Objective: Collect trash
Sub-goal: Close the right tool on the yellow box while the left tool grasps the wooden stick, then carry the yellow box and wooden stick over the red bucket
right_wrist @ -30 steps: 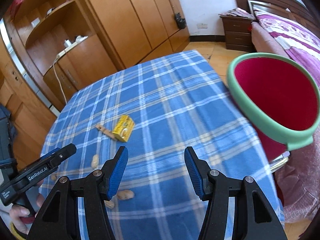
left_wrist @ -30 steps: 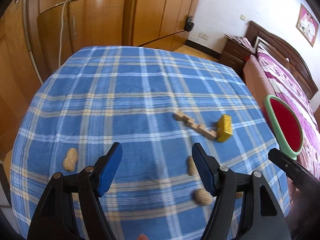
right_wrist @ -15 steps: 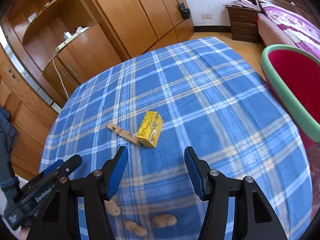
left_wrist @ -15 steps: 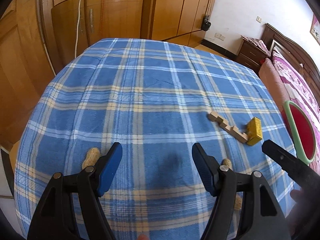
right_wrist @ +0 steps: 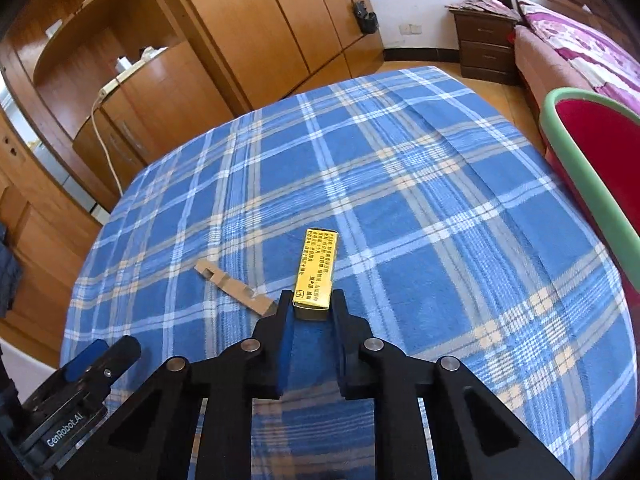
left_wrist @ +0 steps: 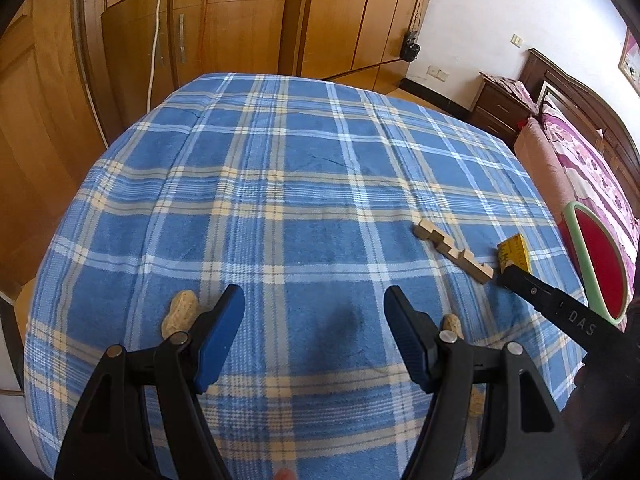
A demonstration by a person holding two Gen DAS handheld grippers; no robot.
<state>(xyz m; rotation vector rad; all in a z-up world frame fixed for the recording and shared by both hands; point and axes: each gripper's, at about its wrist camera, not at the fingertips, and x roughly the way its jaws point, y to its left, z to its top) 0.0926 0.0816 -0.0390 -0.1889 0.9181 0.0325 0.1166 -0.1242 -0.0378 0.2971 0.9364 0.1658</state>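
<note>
My right gripper point(right_wrist: 311, 312) is shut on the near end of a small yellow box point(right_wrist: 316, 268) that lies on the blue plaid tablecloth point(right_wrist: 400, 200). The box also shows in the left wrist view point(left_wrist: 516, 250), with the right gripper's finger point(left_wrist: 540, 292) on it. A notched cardboard strip point(right_wrist: 236, 288) lies just left of the box; it also shows in the left wrist view point(left_wrist: 452, 250). My left gripper point(left_wrist: 314, 308) is open and empty above the cloth. One peanut point(left_wrist: 180, 314) lies left of its left finger, another peanut point(left_wrist: 452, 324) by its right finger.
A red bin with a green rim point(right_wrist: 596, 160) stands beside the table's right edge; it also shows in the left wrist view point(left_wrist: 596, 264). Wooden cabinets point(left_wrist: 200, 36) stand behind the table. A bed point(left_wrist: 592, 168) is at the right.
My right gripper moved down to the yellow box and shut on it. My left gripper shifted left, so the left peanut now sits beside its left finger.
</note>
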